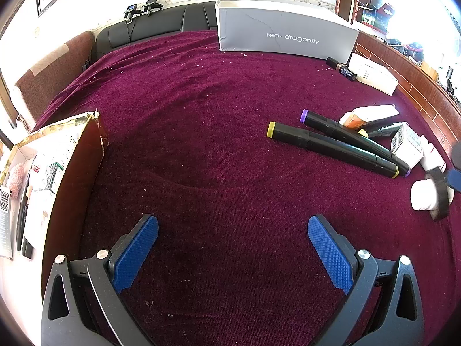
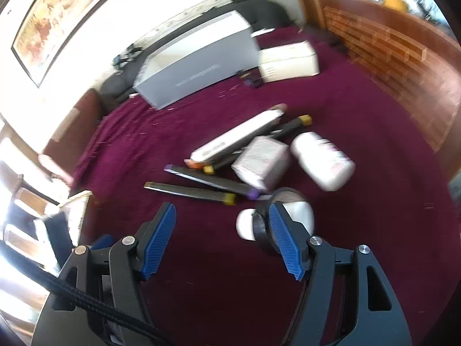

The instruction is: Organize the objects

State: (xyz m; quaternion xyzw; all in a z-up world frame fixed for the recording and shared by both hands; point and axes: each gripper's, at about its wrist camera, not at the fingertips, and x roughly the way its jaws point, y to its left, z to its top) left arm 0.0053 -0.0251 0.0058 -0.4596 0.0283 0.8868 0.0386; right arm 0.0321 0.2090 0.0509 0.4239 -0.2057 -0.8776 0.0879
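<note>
Left wrist: left gripper fingers wide apart, empty; two markers lie side by side near grey box, caps toward it. Right gripper spread, empty.

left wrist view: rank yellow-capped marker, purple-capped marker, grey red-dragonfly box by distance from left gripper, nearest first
From the left gripper:
1. Yellow-capped marker, ahead to the right on the cloth.
2. Purple-capped marker, lying just behind the yellow one.
3. Grey red-dragonfly box, at the far edge, upright.

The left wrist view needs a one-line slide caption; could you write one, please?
Open left gripper hovers over maroon cloth, two black markers lying ahead.
</note>
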